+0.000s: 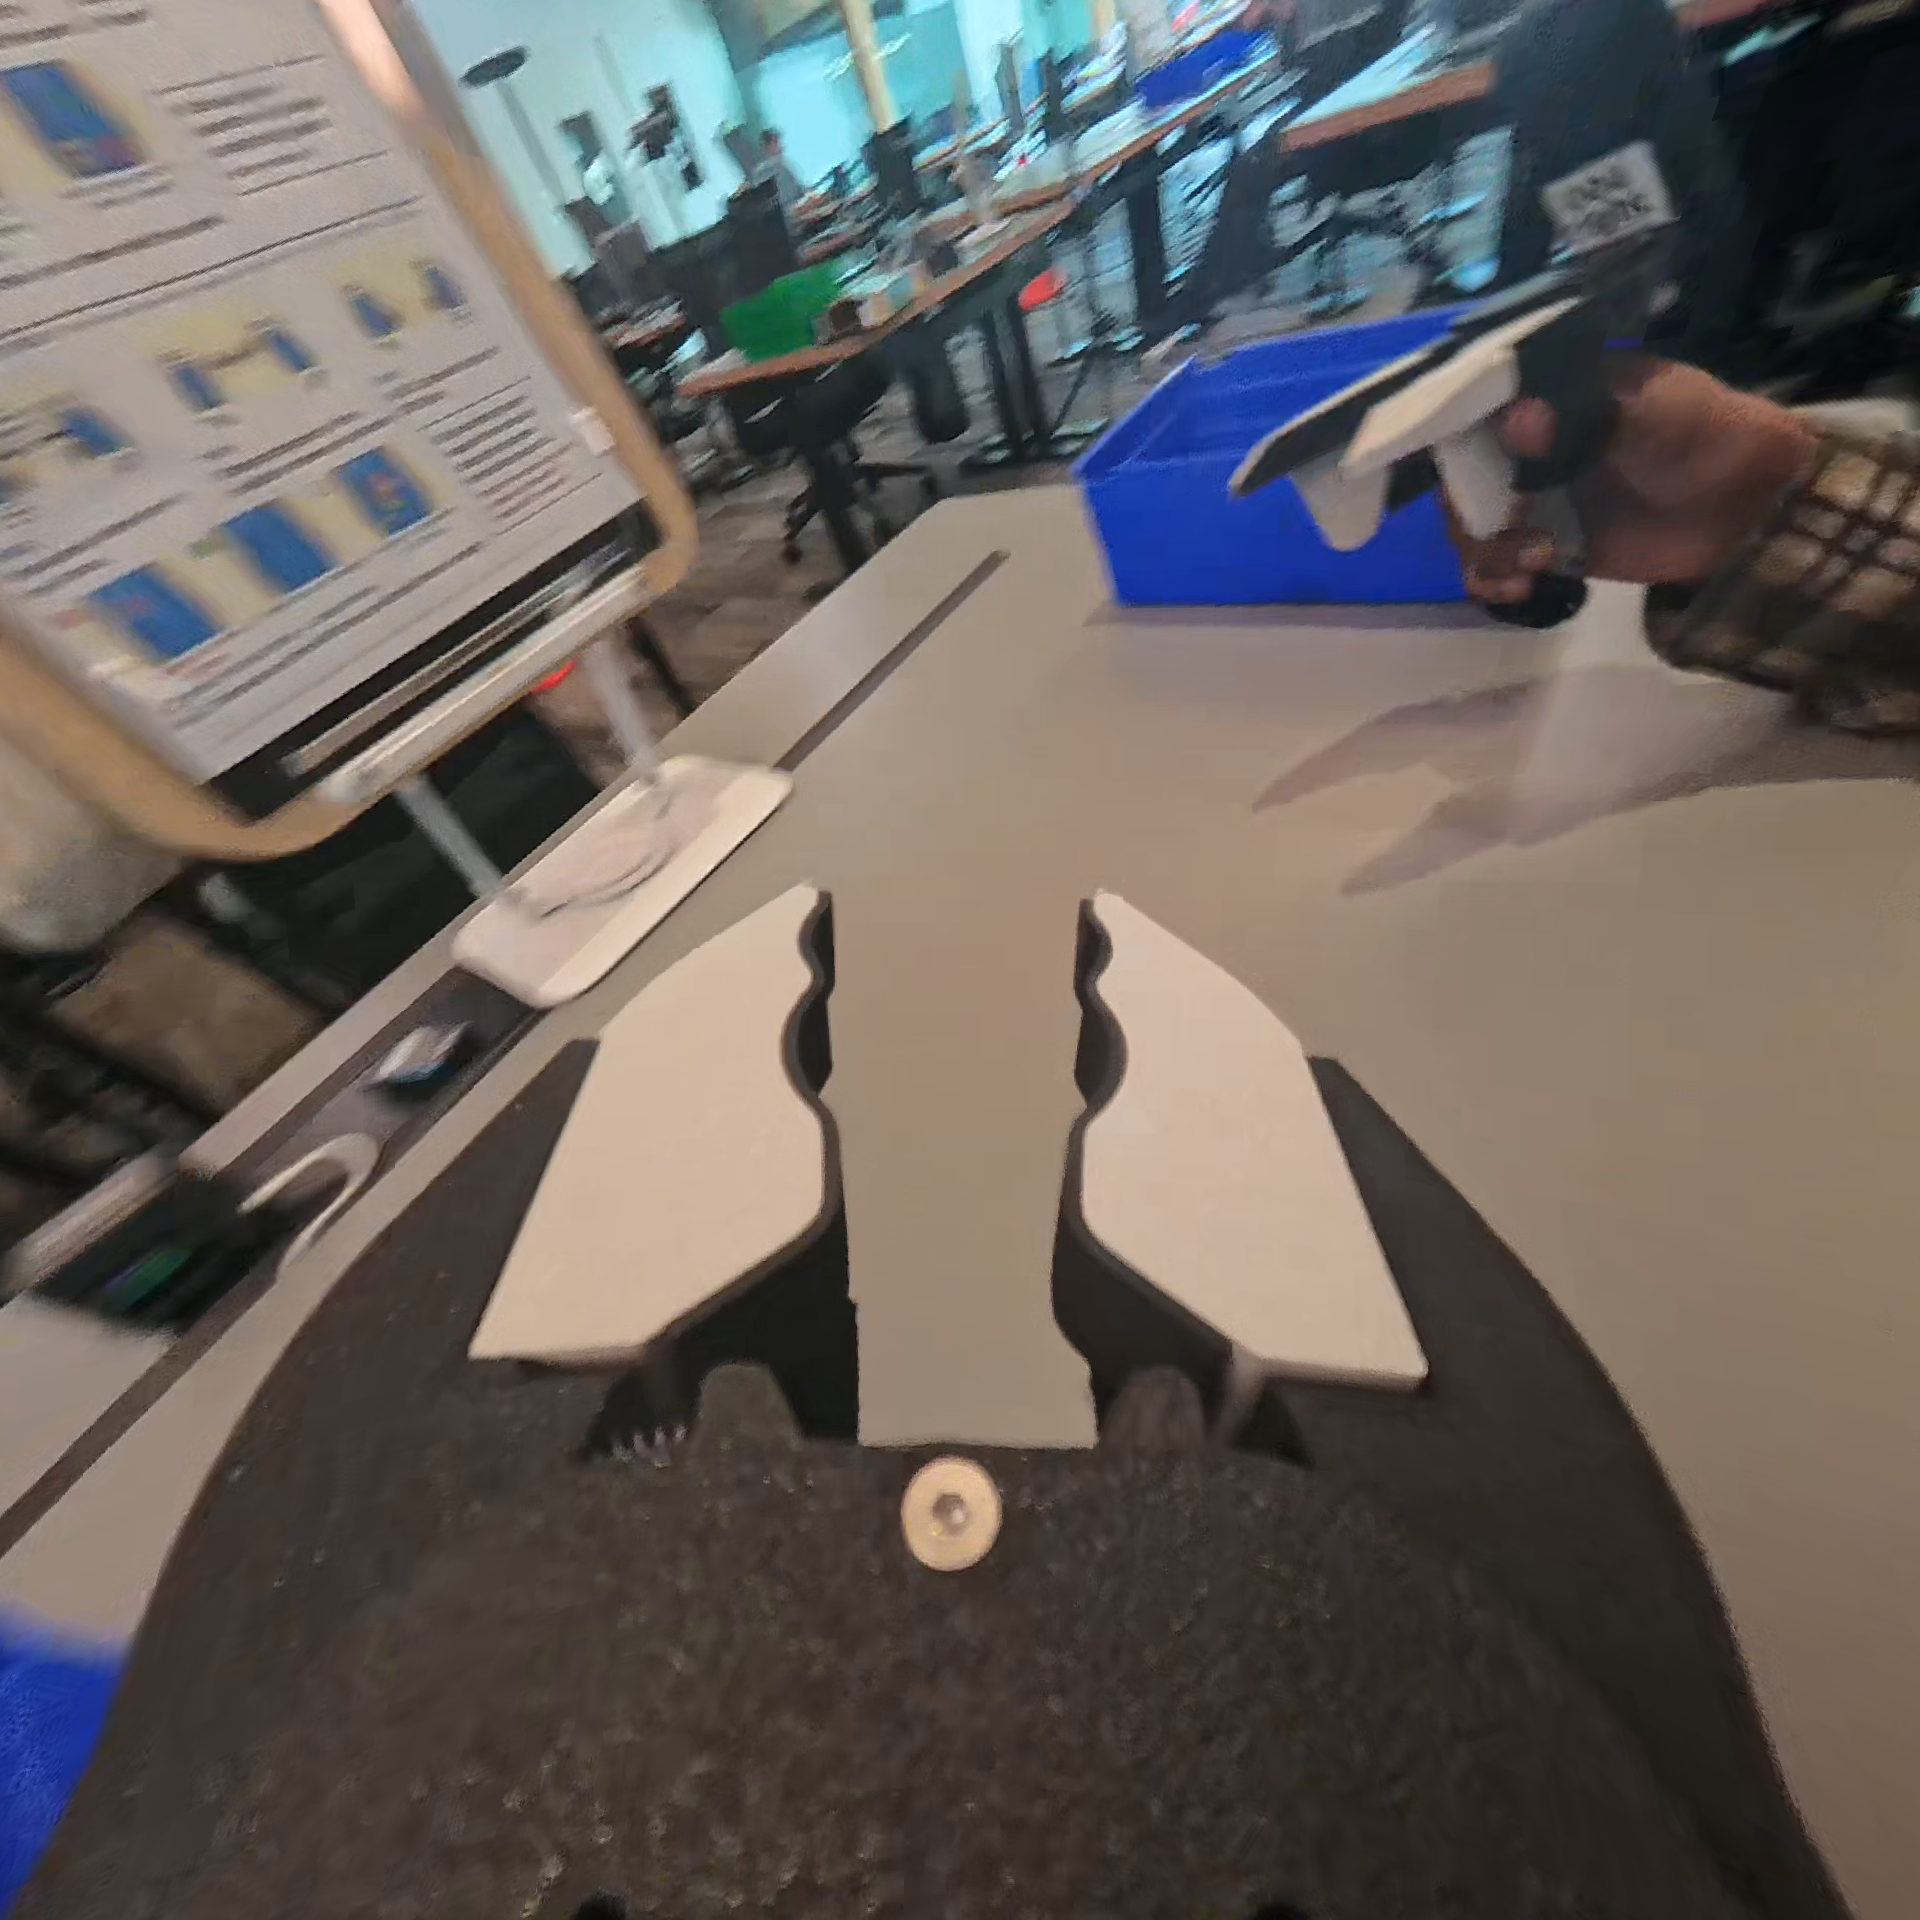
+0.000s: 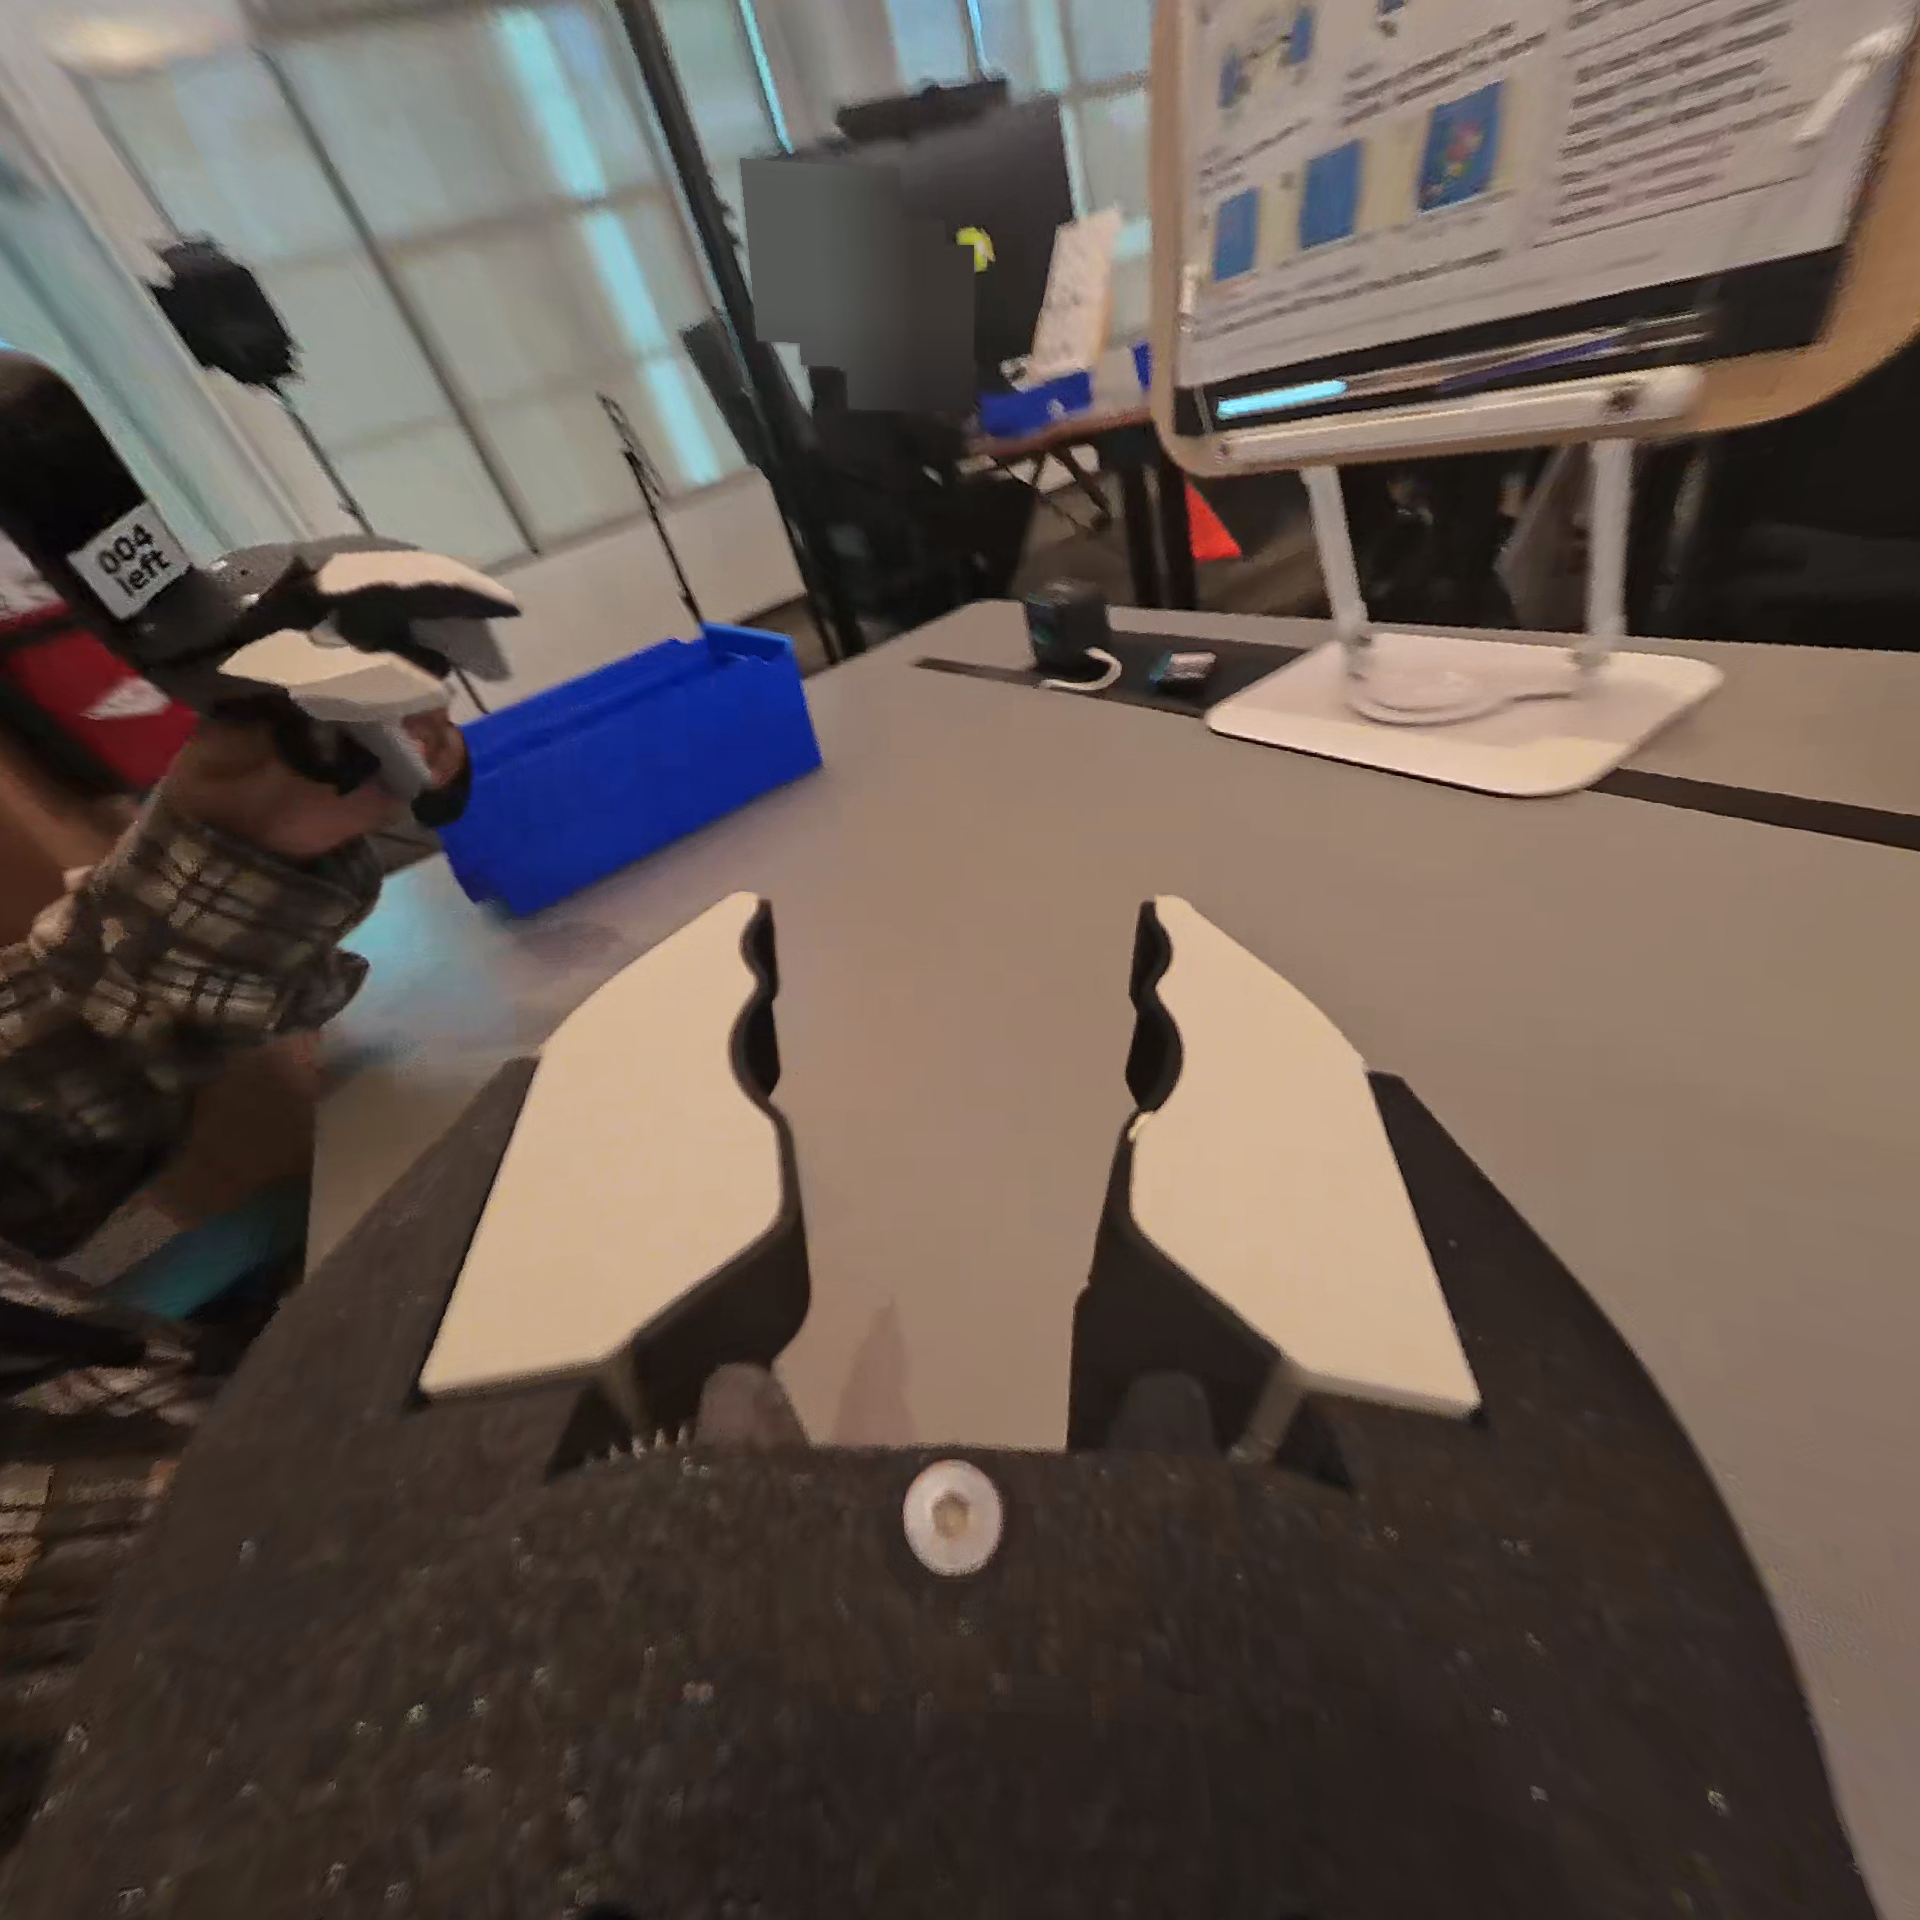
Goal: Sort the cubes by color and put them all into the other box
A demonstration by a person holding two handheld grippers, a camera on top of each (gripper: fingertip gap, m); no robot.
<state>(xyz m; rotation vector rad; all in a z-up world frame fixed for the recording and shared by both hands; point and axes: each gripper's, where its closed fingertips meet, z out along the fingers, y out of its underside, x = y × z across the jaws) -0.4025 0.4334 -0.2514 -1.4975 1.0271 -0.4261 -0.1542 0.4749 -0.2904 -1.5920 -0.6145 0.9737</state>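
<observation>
Both grippers hung over the grey table (image 2: 1299,935), fingers apart and empty: left gripper (image 1: 956,925), right gripper (image 2: 951,925). A blue box (image 2: 634,769) sat at the far edge; its contents were hidden, perhaps cubes.

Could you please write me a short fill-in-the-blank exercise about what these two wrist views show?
1. The box on the grey table is ____ in colour.
2. The jaws of the right gripper stand ____, with nothing between them.
3. The left gripper holds ____ between its jaws.
4. The instruction board rests on a ____ stand.

Missing words: blue; open; nothing; white
</observation>
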